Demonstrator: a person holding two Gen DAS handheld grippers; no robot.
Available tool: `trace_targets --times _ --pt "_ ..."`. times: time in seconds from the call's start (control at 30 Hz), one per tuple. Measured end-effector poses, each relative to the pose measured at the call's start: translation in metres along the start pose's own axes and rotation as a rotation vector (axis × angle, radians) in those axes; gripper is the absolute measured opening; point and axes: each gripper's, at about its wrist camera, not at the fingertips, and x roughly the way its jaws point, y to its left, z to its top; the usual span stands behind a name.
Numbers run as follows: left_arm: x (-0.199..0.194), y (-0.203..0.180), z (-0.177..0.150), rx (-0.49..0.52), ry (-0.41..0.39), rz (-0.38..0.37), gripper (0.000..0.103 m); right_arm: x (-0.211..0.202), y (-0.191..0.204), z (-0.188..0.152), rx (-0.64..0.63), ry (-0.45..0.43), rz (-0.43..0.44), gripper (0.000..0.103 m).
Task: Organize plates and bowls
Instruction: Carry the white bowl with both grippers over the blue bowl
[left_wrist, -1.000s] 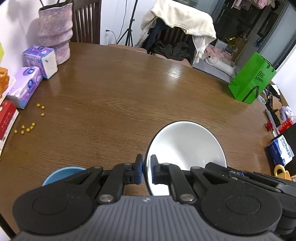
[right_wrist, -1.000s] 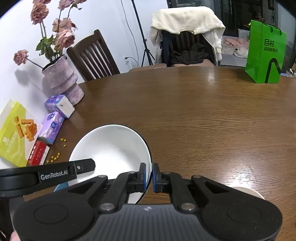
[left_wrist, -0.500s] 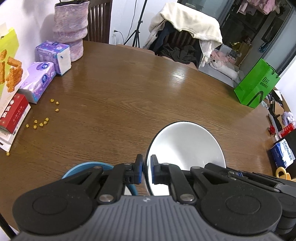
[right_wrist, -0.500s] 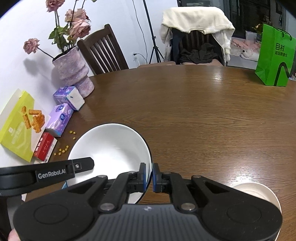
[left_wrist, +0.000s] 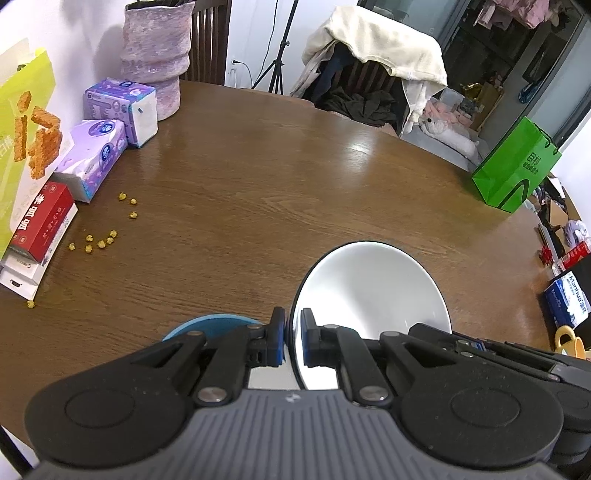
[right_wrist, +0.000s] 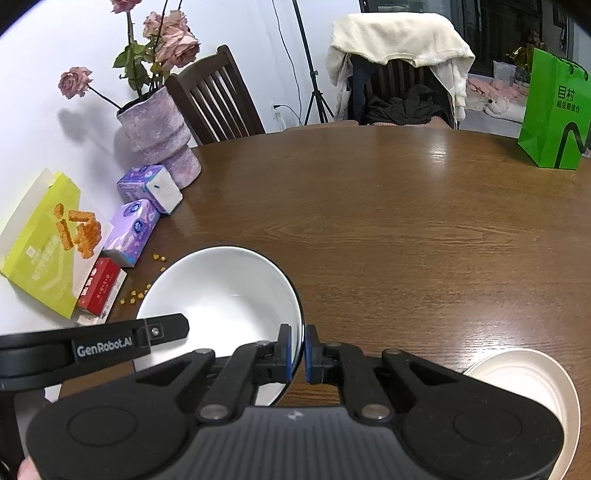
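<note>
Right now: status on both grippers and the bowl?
Left gripper and right gripper both shut on white bowl rim, opposite sides. Blue dish and cream bowl on table nearby. Nothing blocking.

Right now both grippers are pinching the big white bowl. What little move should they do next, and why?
Probably carry the big white bowl a bit further toward the round blue dish and lower it there. The left gripper and right gripper each pinch its rim, so it seems held clear of the brown wooden table, and the blue dish lies just beside it.
</note>
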Motion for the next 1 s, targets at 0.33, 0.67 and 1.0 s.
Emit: trace_targets --times 0.33,0.67,1.0 --pt "-0.005 0.02 -0.007 0.009 0.013 0.001 0.009 0.002 0.017 -0.01 0.006 0.004 -0.002 0.007" --pt "-0.004 0.039 -0.011 0.015 0.028 0.002 0.009 0.009 0.036 -0.024 0.02 0.014 -0.001 0.007" --pt "0.0 0.054 -0.015 0.015 0.046 -0.003 0.009 0.017 0.047 -0.033 0.03 0.032 -0.007 0.007"
